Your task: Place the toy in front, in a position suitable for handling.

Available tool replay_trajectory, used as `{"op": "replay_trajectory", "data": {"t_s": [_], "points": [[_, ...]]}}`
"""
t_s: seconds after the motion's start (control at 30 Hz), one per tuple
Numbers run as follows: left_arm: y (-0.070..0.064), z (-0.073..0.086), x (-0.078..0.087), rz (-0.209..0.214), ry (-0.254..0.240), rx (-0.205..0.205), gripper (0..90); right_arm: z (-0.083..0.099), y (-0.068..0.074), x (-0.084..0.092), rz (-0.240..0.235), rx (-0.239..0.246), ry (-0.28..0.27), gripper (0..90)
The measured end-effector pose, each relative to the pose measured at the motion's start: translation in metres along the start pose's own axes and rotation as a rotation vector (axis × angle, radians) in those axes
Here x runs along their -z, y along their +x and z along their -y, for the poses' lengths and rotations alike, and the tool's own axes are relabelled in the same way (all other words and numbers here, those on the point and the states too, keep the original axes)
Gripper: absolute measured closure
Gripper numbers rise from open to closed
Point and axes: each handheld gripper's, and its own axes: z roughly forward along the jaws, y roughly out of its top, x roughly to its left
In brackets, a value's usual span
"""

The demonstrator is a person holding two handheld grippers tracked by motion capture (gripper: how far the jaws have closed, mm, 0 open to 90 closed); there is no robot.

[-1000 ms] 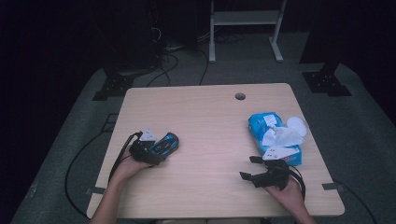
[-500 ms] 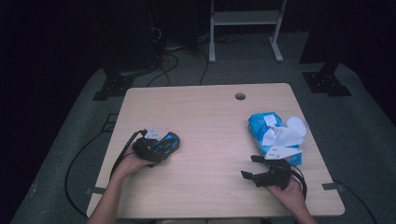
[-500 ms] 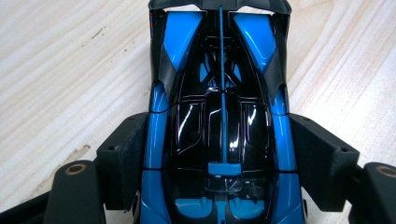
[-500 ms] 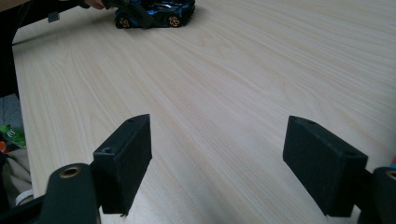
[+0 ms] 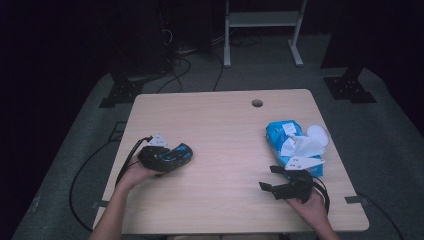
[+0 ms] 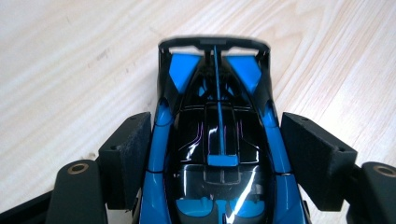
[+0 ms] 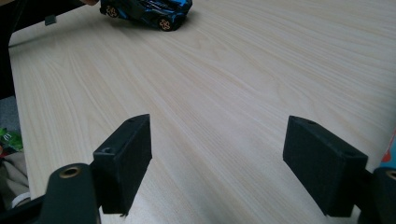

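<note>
A blue and black toy car lies on the left part of the wooden table. My left gripper reaches over it from the car's rear. In the left gripper view both pads sit against the sides of the toy car; the jaws have just been closing on it. My right gripper rests near the front right of the table, its jaws wide apart. In the right gripper view the right gripper has only bare wood between its pads, with the toy car far off.
A blue pack of wipes with crumpled white tissue on it lies at the right, just beyond the right gripper. A small white round lid sits beside it. A cable hole is near the back edge. Cables trail off the left edge.
The left hand and the car have shifted only slightly in the high view. The right hand has stayed where it was.
</note>
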Motion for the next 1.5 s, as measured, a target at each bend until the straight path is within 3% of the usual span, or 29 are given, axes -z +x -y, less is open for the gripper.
{"op": "replay_trajectory", "data": {"t_s": [0.2, 0.37, 0.43, 0.5, 0.67, 0.7, 0.77, 0.83, 1.03, 1.27, 1.4, 1.5], "points": [[0.001, 0.003, -0.010, -0.001, 0.111, -0.017, 27.0, 0.000, 0.001, 0.001, 0.003, 0.000, -0.004, 22.6], [0.004, 0.004, -0.011, 0.022, 0.124, 0.010, 26.9, 0.000, 0.000, 0.001, 0.000, -0.002, -0.001, 22.6], [0.005, 0.002, -0.013, 0.033, 0.169, 0.003, 25.6, 0.000, 0.001, 0.000, -0.001, 0.001, 0.001, 22.6], [0.005, -0.001, -0.015, 0.018, 0.224, -0.008, 16.1, -0.001, 0.001, -0.001, -0.002, 0.005, 0.003, 22.6], [0.007, -0.007, -0.019, 0.033, 0.280, -0.048, 10.7, -0.001, 0.002, -0.001, 0.000, 0.010, 0.008, 22.7], [0.007, -0.008, -0.018, 0.035, 0.288, -0.055, 11.6, -0.001, 0.002, 0.000, 0.000, 0.010, 0.007, 22.6], [0.005, -0.011, -0.016, 0.053, 0.302, -0.083, 24.8, -0.001, 0.001, 0.000, 0.001, 0.009, 0.002, 22.6], [0.005, -0.015, -0.016, 0.039, 0.338, -0.099, 25.9, -0.001, 0.001, 0.001, 0.000, 0.008, -0.002, 22.7], [0.007, -0.014, -0.016, 0.017, 0.309, -0.074, 26.1, -0.001, 0.002, 0.002, 0.001, 0.011, -0.010, 22.7], [0.006, -0.018, -0.011, 0.044, 0.253, -0.071, 26.1, -0.001, 0.001, 0.001, 0.002, 0.008, -0.009, 22.7], [-0.006, -0.031, -0.004, 0.068, 0.199, -0.100, 26.1, -0.004, 0.000, 0.006, 0.012, 0.011, -0.027, 23.0], [-0.026, -0.048, -0.005, 0.090, 0.169, -0.153, 26.0, -0.010, -0.005, 0.024, 0.065, 0.000, -0.099, 23.0]]}}
